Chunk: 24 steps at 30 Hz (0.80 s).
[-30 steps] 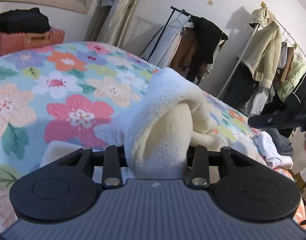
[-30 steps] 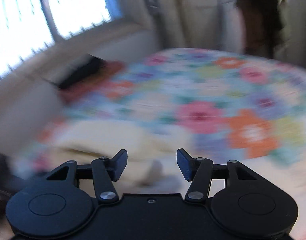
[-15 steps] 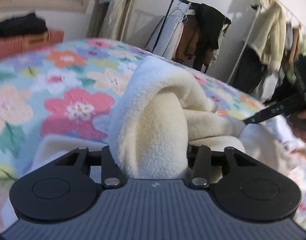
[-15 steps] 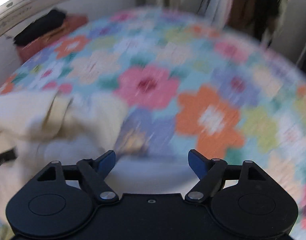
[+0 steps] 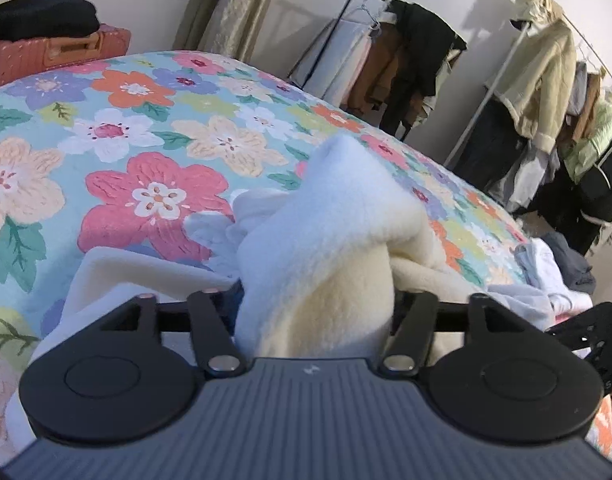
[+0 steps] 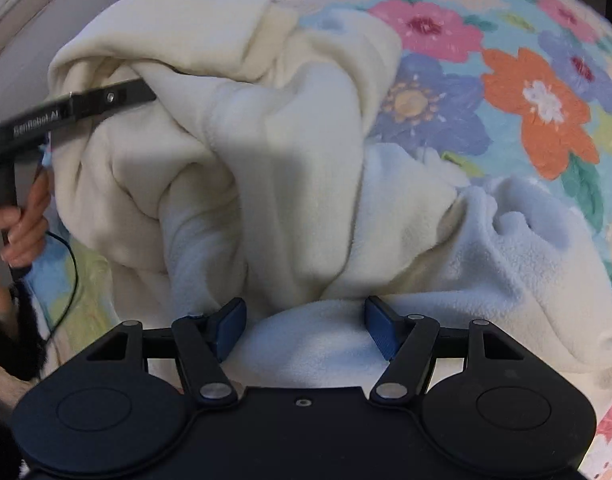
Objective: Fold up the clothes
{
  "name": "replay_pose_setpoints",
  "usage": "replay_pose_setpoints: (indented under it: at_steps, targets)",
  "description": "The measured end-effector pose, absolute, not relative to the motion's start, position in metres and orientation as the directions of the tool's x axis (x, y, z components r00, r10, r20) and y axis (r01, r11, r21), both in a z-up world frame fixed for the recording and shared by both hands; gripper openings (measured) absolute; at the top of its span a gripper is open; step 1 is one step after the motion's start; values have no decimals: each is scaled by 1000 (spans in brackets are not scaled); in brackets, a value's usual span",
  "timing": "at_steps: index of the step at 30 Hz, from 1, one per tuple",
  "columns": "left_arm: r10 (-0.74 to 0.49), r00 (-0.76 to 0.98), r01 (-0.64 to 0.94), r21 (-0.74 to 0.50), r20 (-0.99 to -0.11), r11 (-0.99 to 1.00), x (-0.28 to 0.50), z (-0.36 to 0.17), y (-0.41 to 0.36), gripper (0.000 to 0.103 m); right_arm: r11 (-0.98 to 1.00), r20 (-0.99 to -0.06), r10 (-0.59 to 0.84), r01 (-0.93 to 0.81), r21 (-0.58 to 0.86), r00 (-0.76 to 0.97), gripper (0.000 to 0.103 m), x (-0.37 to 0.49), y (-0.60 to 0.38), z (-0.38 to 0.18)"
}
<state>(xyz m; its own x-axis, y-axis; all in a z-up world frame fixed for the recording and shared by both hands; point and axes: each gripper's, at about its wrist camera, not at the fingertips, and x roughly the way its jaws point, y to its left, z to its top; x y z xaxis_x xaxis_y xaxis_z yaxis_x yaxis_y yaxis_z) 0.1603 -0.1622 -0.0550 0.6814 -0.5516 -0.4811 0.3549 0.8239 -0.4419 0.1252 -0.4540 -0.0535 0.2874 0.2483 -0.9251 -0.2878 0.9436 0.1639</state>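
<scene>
Now from the left wrist view, the left gripper (image 5: 315, 312) has a thick bunch of the cream fleece garment (image 5: 329, 240) standing up between its fingers, and the jaws are opening around it; the fleece fills the whole gap, so whether the pads press on it cannot be told. Beyond lies the floral bedspread (image 5: 146, 128), with a red suitcase (image 5: 46, 54) at the far edge and clothes racks (image 5: 525, 92) along the wall. Over to the right wrist view: the right gripper (image 6: 306, 326) points steeply down at the same fleece garment (image 6: 246, 140), heaped on the bedspread (image 6: 525, 80). Its blue pads (image 6: 379, 330) stand apart and are closing, a low fold of fleece between them, not yet pinched. At left, a hand (image 6: 24, 224) holds the other gripper's handle, one finger (image 6: 106, 98) reaching into the fleece.
</scene>
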Motion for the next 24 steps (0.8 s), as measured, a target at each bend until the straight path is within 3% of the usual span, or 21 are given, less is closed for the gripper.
replay_pose_setpoints:
  at_steps: [4,6,7,8,10,13,17,20,21,24]
  targets:
    - [-491,716,269,-453,-496,850,167,-61,-152,91,947,-850,299,-243,208,435,71,135,-470,-17]
    - [-495,718,273,-456,-489,847,169,-63,-150,91,943,-771,333,-200,267,542,71,142,-480,2]
    - [-499,720,279,-457,-483,845,169,-62,-149,86,938,-743,344,-178,297,574,71,148,-485,8]
    - [-507,723,297,-451,-470,842,166,-60,-151,68,935,-736,349,-167,312,580,71,157,-486,11]
    - [-513,733,323,-436,-446,840,162,-56,-154,49,937,-752,344,-159,310,562,72,177,-484,8]
    - [-484,776,343,-374,-405,862,153,-48,-157,47,952,-808,302,-120,280,506,72,207,-476,-14]
    - [-492,769,347,-378,-409,858,154,-48,-157,47,902,-822,414,-58,427,392,73,236,-476,-47]
    - [-493,765,352,-373,-415,859,156,-49,-158,47,895,-836,427,-30,445,345,78,250,-468,-70]
    - [-494,764,353,-371,-415,859,155,-50,-159,47,886,-835,447,-29,463,320,75,254,-464,-80]
    - [-493,765,358,-364,-415,860,156,-52,-161,47,889,-837,446,-48,455,319,38,253,-449,-91]
